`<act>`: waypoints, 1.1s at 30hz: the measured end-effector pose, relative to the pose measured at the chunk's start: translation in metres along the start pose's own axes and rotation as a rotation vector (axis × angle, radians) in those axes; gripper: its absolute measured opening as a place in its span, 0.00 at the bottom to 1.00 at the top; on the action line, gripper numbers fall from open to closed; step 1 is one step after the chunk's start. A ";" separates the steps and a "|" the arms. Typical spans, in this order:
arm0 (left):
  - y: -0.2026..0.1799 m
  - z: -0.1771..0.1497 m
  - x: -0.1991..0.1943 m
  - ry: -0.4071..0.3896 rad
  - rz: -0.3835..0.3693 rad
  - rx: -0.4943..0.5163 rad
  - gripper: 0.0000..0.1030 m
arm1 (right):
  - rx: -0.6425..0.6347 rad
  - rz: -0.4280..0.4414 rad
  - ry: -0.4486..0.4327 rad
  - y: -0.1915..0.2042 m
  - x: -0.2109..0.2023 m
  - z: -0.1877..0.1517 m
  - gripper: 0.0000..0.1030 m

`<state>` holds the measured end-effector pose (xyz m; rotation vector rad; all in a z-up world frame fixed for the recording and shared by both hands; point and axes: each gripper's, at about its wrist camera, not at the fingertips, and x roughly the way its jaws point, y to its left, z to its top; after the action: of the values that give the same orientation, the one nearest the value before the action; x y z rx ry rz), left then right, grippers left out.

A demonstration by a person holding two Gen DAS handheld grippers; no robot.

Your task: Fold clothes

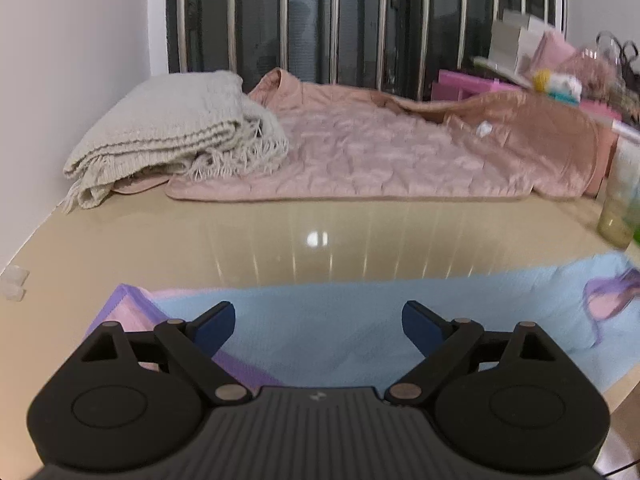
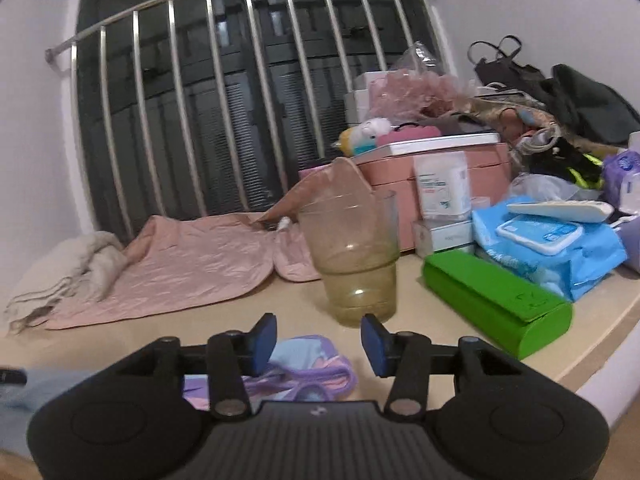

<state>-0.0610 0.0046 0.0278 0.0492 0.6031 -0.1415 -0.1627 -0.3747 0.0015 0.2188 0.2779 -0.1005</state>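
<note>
step: mid-fold on the blue garment [image 1: 340,332], I'd guess between 2 folds, nothing gripped right now

garment: lies flat at the near edge of the counter [image 1: 280,236], purple trim [image 2: 316,376] bunched at its right end

left gripper [image 1: 318,326]: my jaws are spread wide, hanging over the blue cloth and pinching nothing

right gripper [image 2: 319,344]: jaws partly apart and empty, the purple end just below them

clutter: glass cup [image 2: 356,260] stands right ahead of my right jaws, green case [image 2: 496,300] beside it

back of counter: pink quilted jacket [image 1: 380,152] and a folded beige blanket [image 1: 168,136], well apart from my piece

next: probably drop both jaws onto an edge, pinch, and carry it over without knocking the cup
</note>
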 end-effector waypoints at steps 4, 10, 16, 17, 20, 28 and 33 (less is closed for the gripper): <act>-0.005 0.002 -0.007 -0.007 -0.004 0.024 0.90 | -0.105 0.086 0.104 0.007 0.021 0.004 0.42; -0.010 -0.004 -0.007 0.012 -0.013 0.030 0.90 | -0.103 0.065 0.150 0.006 0.033 0.001 0.04; -0.009 -0.006 -0.007 0.016 -0.020 0.020 0.90 | -0.134 0.077 0.076 0.004 0.001 0.009 0.03; -0.009 -0.007 -0.007 0.017 -0.022 0.019 0.90 | -0.136 0.084 0.091 0.005 -0.001 0.008 0.04; -0.010 -0.009 -0.007 0.022 -0.026 0.021 0.90 | -0.180 0.093 0.140 0.014 -0.005 -0.008 0.04; -0.012 -0.012 -0.013 0.024 -0.028 0.041 0.90 | -0.293 0.179 0.056 -0.002 -0.017 0.002 0.64; -0.011 -0.014 -0.011 0.033 -0.032 0.021 0.90 | -0.299 0.385 0.192 -0.028 -0.018 0.018 0.59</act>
<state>-0.0791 -0.0035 0.0227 0.0628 0.6352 -0.1780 -0.1786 -0.4048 0.0173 -0.0191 0.4320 0.3431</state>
